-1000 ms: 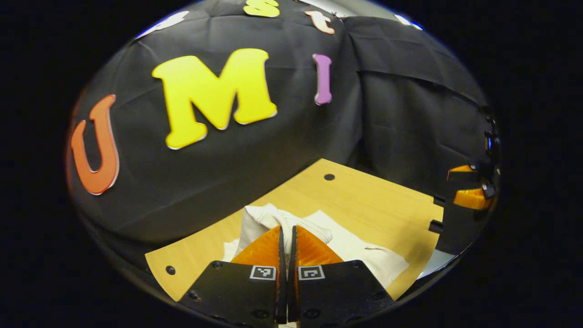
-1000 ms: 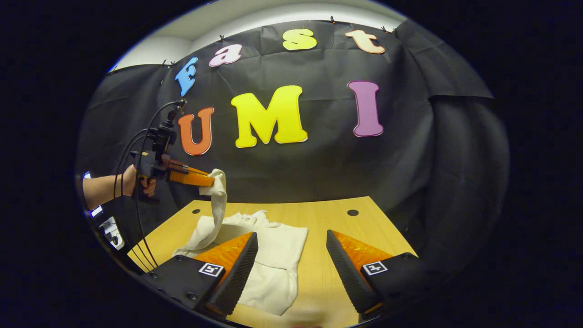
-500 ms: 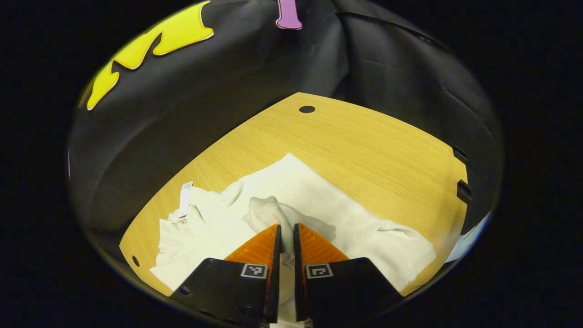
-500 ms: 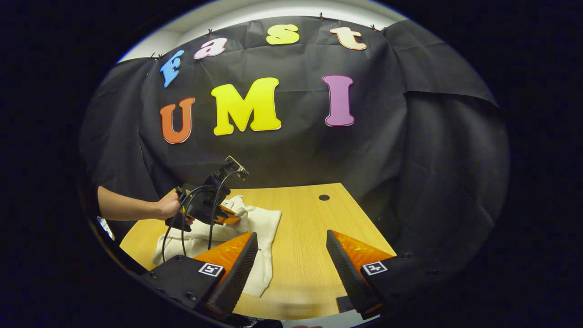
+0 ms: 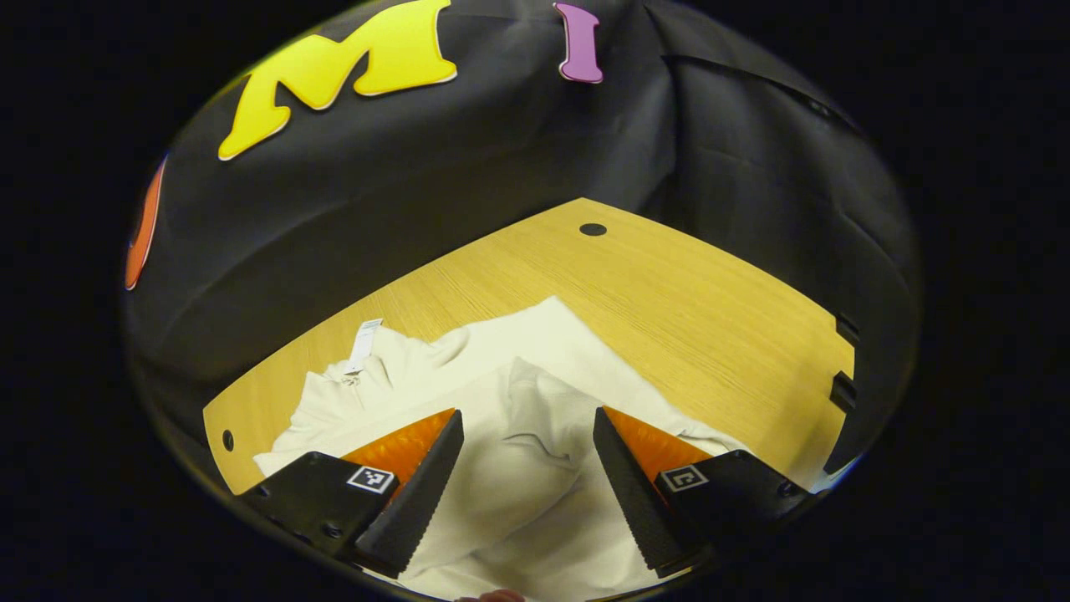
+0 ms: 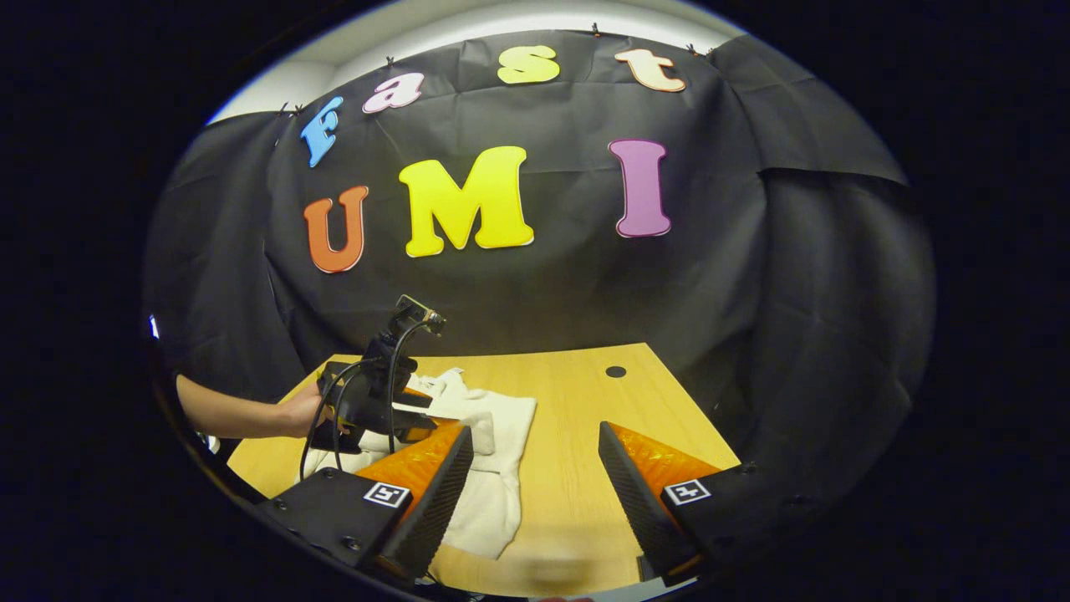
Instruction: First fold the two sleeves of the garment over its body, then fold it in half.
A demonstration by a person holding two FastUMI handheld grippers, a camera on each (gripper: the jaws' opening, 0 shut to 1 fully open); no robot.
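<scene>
Left tongs (image 5: 528, 468) wide open above the cream garment (image 5: 518, 393), holding nothing; one sleeve (image 5: 535, 418) lies folded over the body. Garment sits on the wooden surface (image 5: 685, 301), near its left edge. Right tongs (image 6: 535, 477) wide open, empty, off to the garment's side.

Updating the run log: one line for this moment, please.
left gripper: open over garment | sleeve: on body | right gripper: open, idle | table

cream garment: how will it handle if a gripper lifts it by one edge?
Likely floppy: the garment lies in soft creases on the table. Probably light, thin fabric. Its folded sleeve may slip open if dragged.
</scene>
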